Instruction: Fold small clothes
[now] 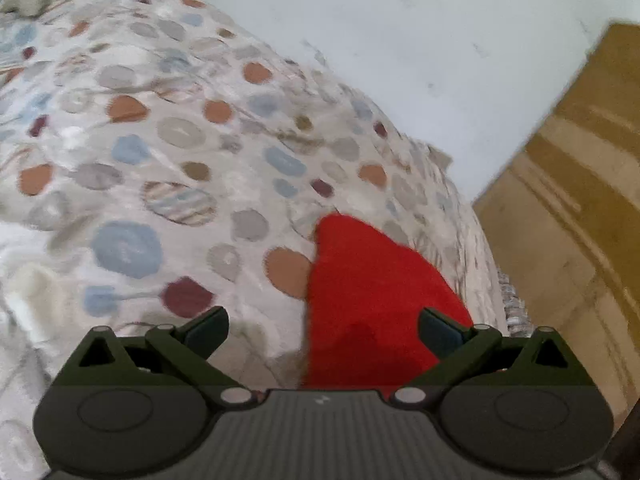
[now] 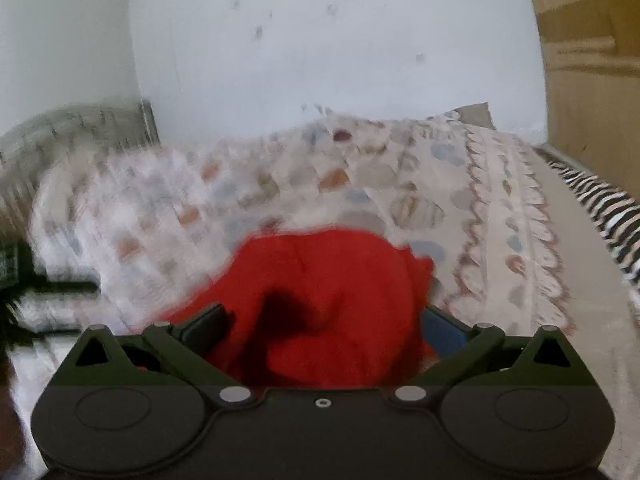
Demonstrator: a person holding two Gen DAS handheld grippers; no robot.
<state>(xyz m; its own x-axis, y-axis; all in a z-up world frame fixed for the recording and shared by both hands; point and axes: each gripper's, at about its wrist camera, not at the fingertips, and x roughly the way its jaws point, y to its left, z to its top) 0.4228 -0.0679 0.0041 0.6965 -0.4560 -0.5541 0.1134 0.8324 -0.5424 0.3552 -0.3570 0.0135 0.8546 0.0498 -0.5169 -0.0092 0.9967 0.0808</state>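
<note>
A small red garment [image 1: 368, 292] lies on a bed with a spotted bedspread [image 1: 160, 140]. In the left wrist view my left gripper [image 1: 322, 330] is open, its jaws wide apart; the red cloth lies between and below them, nearer the right finger. In the right wrist view the red garment [image 2: 320, 292] lies bunched with a dark fold in it, right in front of my right gripper [image 2: 324, 330], which is open with the cloth spanning the gap between its fingers. This view is motion-blurred.
A pale wall [image 1: 420, 40] stands behind the bed. A wooden wardrobe [image 1: 568, 200] is at the right. A zebra-striped cloth [image 2: 600, 208] lies along the bed's right edge. A grey headboard or pillow [image 2: 80, 128] is at the left.
</note>
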